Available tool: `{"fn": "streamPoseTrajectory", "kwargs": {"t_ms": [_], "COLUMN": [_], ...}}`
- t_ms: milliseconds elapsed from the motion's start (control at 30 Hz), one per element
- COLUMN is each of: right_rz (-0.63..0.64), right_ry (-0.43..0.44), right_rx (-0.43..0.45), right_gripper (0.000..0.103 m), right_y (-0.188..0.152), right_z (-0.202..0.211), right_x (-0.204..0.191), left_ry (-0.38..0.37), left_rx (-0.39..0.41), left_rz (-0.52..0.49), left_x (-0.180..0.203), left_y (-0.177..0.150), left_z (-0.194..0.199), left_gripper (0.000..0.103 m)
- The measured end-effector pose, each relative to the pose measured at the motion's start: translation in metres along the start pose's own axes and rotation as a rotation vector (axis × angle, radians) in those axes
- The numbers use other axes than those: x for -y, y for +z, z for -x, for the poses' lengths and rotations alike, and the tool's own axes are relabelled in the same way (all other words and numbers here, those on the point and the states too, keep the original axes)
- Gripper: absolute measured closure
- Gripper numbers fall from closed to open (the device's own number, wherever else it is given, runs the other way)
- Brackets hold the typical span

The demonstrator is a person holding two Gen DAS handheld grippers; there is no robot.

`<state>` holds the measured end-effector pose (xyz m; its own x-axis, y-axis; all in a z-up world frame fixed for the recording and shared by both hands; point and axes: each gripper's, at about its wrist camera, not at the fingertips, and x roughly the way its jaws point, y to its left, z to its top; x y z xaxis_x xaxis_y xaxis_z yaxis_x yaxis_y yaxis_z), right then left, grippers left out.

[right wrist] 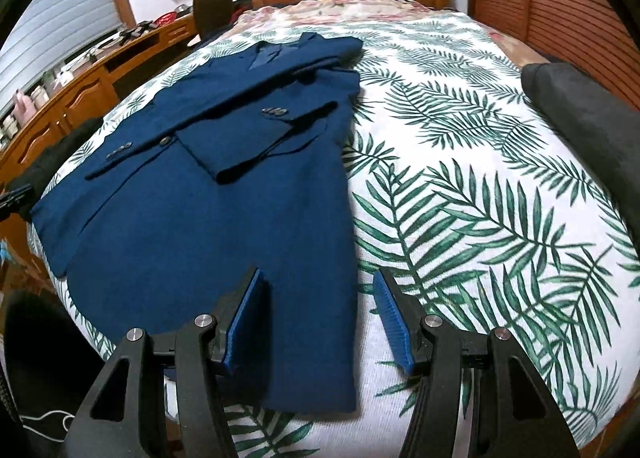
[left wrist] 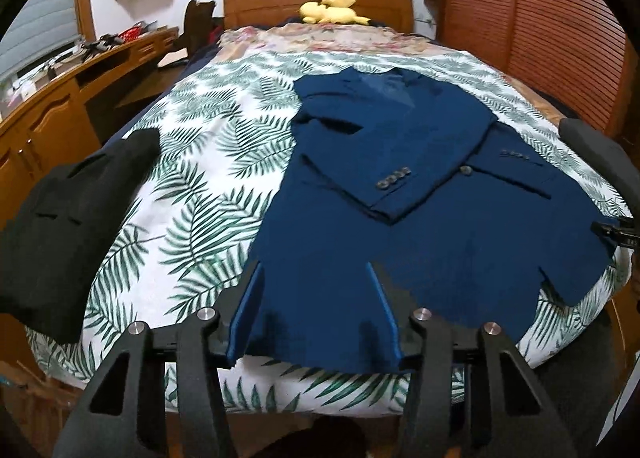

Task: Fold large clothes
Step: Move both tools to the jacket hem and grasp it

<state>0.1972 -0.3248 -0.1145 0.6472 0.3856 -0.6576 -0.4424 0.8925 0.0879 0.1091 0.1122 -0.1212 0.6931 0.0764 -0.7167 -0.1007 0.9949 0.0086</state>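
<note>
A navy blue suit jacket (left wrist: pixel 420 193) lies flat on the bed, collar toward the headboard, both sleeves folded across its front. It also shows in the right wrist view (right wrist: pixel 208 193). My left gripper (left wrist: pixel 314 270) is open, just above the jacket's bottom hem near its left corner. My right gripper (right wrist: pixel 318 278) is open over the jacket's bottom right corner, with the jacket's right edge between the fingers. Neither holds cloth.
The bed has a white sheet with green fern leaves (right wrist: pixel 480 185). A black garment (left wrist: pixel 68 217) lies at the bed's left edge, another dark garment (right wrist: pixel 584 113) at the right. A yellow plush toy (left wrist: pixel 332 9) sits by the wooden headboard. A wooden desk (left wrist: pixel 60 97) runs along the left.
</note>
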Motion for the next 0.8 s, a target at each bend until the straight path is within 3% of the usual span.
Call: {"fn": "streamPoseTrajectory", "kwargs": {"t_ms": [200,600,700,800], "right_rz": [0.008,-0.037,-0.055,-0.068], "right_ry": [-0.009,-0.064,-0.079,-0.083], "right_rx": [-0.032,-0.112,-0.127,-0.132], "right_gripper": [0.044,0.045,0.047,0.051], "right_y": [0.012,0.022,0.021,0.022], "right_z": [-0.016,-0.019,-0.017,-0.013], "right_x": [-0.004,-0.029,-0.034,-0.037], "left_ry": [0.004,-0.115,-0.187,-0.194], "left_rx": [-0.027,-0.063,-0.073,-0.094], "left_rz": [0.042,-0.002,-0.027,-0.088], "left_x": [-0.026,-0.048,-0.048,-0.045], "left_y": [-0.011,-0.020,-0.018,-0.014], "left_z": [-0.018,-0.041,-0.040,-0.038], "left_gripper": [0.052,0.052,0.070,0.071]}}
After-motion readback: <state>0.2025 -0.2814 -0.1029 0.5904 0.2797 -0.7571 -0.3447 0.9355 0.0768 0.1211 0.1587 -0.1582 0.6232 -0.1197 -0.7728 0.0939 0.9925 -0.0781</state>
